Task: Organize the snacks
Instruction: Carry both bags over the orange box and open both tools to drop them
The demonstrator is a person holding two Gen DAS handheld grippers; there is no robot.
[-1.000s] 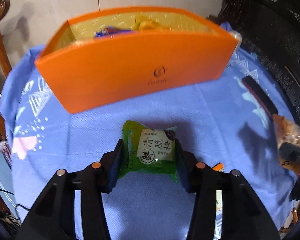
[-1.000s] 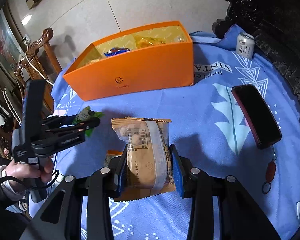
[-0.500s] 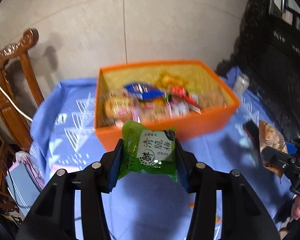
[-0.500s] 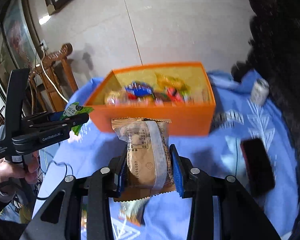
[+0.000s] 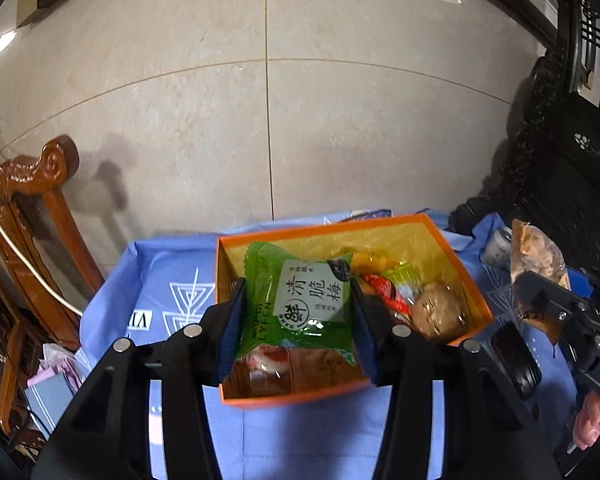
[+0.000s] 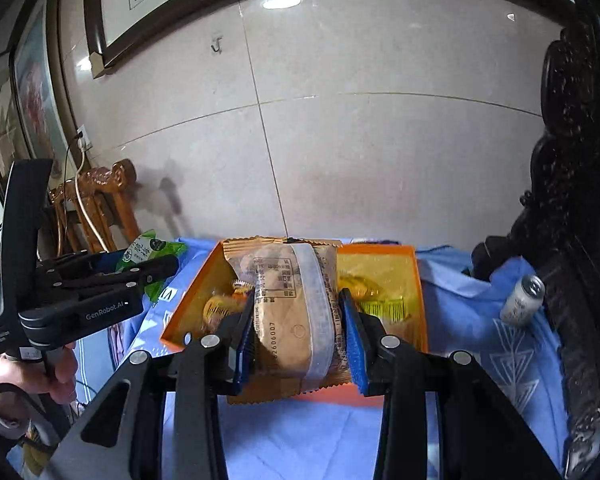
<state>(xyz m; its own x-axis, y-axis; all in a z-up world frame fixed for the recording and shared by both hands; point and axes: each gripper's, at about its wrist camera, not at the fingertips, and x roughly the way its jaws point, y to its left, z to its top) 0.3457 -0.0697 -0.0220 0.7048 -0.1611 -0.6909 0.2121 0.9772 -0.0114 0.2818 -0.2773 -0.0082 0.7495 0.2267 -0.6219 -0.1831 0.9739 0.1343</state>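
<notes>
My left gripper [image 5: 298, 322] is shut on a green snack packet [image 5: 300, 300] with a white label, held in the air above the near end of the orange box [image 5: 470, 284]. In the right wrist view my right gripper [image 6: 298, 338] is shut on a brown wrapped cake packet [image 6: 292, 312], raised in front of the same orange box [image 6: 418, 288]. Several wrapped snacks [image 5: 396, 292] lie inside the box. The left gripper with its green packet [image 6: 146, 254] shows at the left of the right wrist view, held by a hand [image 6: 28, 376].
A blue patterned cloth [image 5: 172, 280] covers the table. A black phone [image 5: 514, 356] lies right of the box and a small can [image 6: 522, 300] stands at the far right. A carved wooden chair [image 5: 32, 216] stands at the left, dark carved furniture [image 6: 572, 200] at the right.
Both grippers have risen with their packets and now look down into the box; earlier they were low over the cloth facing the box's front wall.
</notes>
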